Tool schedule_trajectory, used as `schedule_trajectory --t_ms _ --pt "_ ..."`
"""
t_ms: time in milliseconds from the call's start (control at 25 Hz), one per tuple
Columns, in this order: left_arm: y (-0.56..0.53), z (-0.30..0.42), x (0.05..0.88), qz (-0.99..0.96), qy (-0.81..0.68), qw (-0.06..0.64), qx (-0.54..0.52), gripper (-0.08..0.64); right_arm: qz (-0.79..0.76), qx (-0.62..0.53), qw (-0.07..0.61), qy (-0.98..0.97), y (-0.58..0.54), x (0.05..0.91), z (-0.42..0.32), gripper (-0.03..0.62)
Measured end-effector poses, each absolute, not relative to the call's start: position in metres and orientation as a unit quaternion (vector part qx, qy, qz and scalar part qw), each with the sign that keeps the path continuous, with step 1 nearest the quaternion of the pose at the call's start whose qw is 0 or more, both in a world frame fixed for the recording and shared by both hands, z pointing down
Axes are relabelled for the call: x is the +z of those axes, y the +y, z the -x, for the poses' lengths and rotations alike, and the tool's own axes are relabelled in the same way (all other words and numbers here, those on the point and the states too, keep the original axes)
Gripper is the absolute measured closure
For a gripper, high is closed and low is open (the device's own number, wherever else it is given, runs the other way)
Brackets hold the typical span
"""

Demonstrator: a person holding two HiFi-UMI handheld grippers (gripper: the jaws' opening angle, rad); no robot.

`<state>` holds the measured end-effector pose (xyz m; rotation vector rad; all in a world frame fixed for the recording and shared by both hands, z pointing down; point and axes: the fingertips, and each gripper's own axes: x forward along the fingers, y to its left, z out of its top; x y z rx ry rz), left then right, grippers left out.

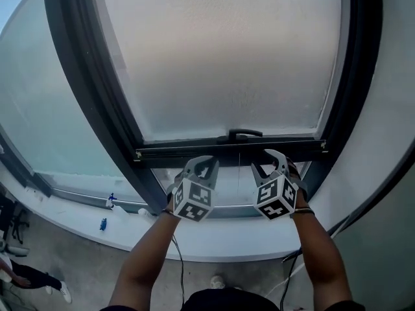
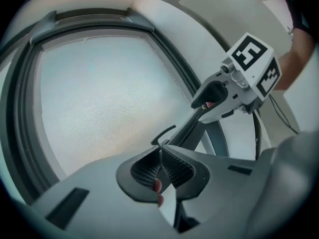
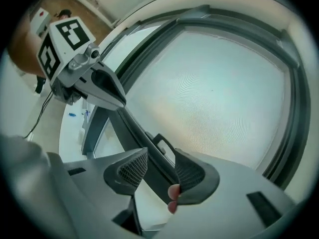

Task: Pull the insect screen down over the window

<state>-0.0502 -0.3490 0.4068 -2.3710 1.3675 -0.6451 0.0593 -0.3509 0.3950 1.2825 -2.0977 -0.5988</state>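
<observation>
Screen (image 1: 220,57) first: where is it?
Nearly all the way down the window. Its bottom bar (image 1: 194,151) runs level a little above the sill (image 1: 214,241), with a small handle (image 1: 244,134) at the middle.
And the left gripper (image 2: 160,151)?
Clenched, tips pressed together, right up at the bar, left of the handle.
The right gripper (image 3: 162,158)?
Jaws apart, grasping the bar. It runs through the gap and both tips lie against it, just right of the handle.
Anything under the bar?
A strip of bare glass (image 1: 227,193).
</observation>
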Motion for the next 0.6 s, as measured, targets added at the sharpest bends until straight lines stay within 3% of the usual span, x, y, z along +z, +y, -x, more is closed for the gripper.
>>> schedule_trajectory --t_ms 160,320,600 --pt "-0.339 0.047 0.407 0.837 0.494 0.127 -0.200 0.557 -0.503 -0.213 0.252 -0.799 -0.327 0.387 -0.058 0.473" --pt "-0.319 0.048 0.400 0.835 0.513 0.103 -0.167 0.557 -0.518 -0.198 0.207 -0.806 -0.309 0.379 -0.060 0.586" --pt "-0.277 0.048 0.370 0.815 0.564 0.086 -0.102 0.557 -0.530 -0.148 0.123 -0.826 -0.275 0.370 -0.055 0.587"
